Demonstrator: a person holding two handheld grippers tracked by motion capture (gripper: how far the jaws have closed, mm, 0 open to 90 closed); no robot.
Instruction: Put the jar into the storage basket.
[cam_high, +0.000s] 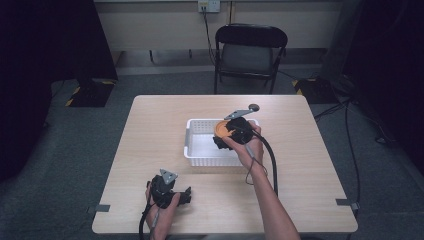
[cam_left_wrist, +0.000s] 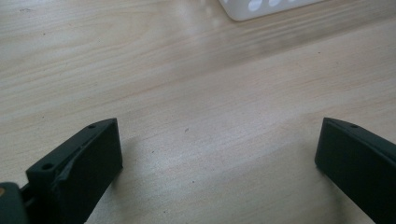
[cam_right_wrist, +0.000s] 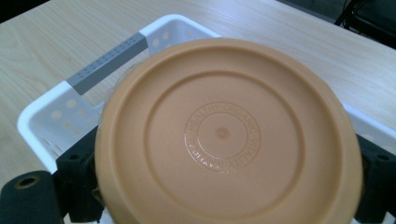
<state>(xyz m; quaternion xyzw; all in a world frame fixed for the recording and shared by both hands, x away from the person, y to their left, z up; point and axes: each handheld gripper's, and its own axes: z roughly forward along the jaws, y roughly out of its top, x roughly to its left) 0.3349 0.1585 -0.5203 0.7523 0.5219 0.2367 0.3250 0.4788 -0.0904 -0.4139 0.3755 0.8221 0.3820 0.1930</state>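
So the right hand-held gripper (cam_high: 231, 134) has its jaws clamped on either side of an orange lid (cam_right_wrist: 229, 135), holding it over the far right part of the white basket (cam_high: 200, 150). The lid looks like it sits on a container, but that part's hidden, so can't say for sure. The basket is about mid-bench (cam_high: 150, 125). The left hand-held gripper (cam_high: 187, 194) rests on the bench nearer the person than the basket, off its left corner, jaws wide apart with nothing between them.
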